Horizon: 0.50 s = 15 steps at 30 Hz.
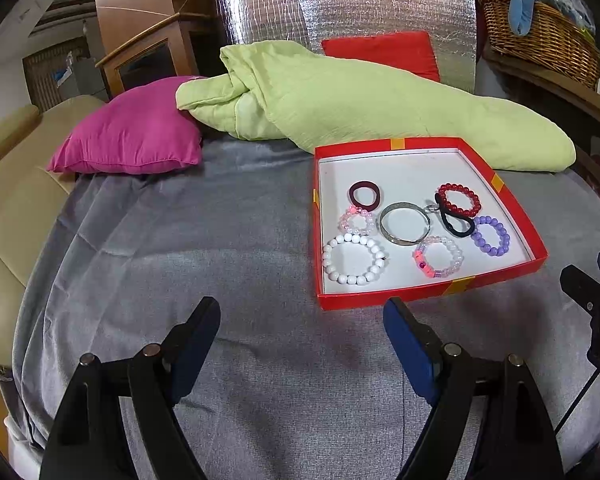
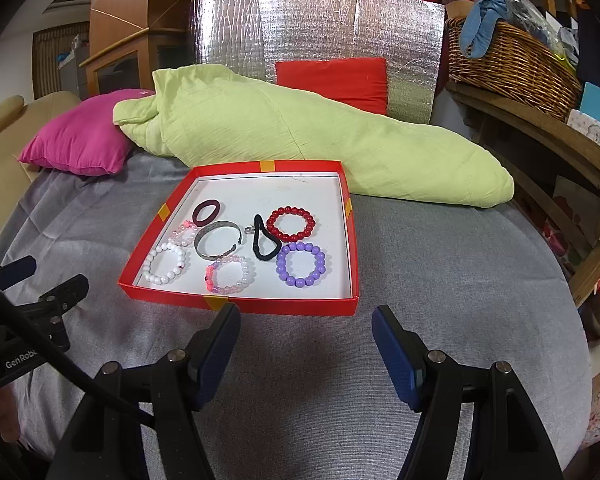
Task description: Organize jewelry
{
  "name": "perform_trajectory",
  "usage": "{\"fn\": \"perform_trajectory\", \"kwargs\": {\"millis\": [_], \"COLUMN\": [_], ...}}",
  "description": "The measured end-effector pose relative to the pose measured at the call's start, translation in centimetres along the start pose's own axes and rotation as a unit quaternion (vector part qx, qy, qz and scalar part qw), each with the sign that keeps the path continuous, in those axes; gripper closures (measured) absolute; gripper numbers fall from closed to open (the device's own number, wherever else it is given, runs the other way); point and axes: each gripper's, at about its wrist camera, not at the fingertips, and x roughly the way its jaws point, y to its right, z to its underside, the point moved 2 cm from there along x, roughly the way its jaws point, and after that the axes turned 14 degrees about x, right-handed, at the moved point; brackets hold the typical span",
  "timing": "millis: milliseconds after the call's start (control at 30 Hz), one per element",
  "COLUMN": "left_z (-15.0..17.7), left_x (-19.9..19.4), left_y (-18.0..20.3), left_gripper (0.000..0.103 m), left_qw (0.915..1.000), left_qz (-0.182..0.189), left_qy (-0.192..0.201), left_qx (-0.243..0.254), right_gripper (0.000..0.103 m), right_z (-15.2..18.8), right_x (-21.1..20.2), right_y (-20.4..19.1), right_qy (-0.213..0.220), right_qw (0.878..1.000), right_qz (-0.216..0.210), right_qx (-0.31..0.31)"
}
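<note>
One red tray; five bead bracelets; one metal bangle; two hair ties; three cushions; one green quilt; one wicker basket.

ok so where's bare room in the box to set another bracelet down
The far strip of the red box, behind the maroon hair tie and red bead bracelet, is bare. The near half is crowded from the white bracelet to the purple one.
</note>
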Motion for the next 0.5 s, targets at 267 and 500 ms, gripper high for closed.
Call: {"fn": "perform_trajectory", "kwargs": {"millis": [267, 500], "left_z": [0.0, -0.02], "left_x": [0.03, 0.01], "left_y": [0.02, 0.05], "left_gripper": [0.019, 0.019], "left_qw": [1.0, 1.0], "left_qz": [0.0, -0.001], "left_qy": [-0.001, 0.0], "left_qx": [0.001, 0.003], "right_gripper": [0.031, 0.031], "right_z": [0.0, 0.02], "right_x": [-0.04, -0.06], "right_y": [0.0, -0.05], "right_qy": [0.0, 0.0], "right_qw": [1.0, 1.0], "right_qz": [0.0, 0.0], "right_qx": [-0.001, 0.0]}}
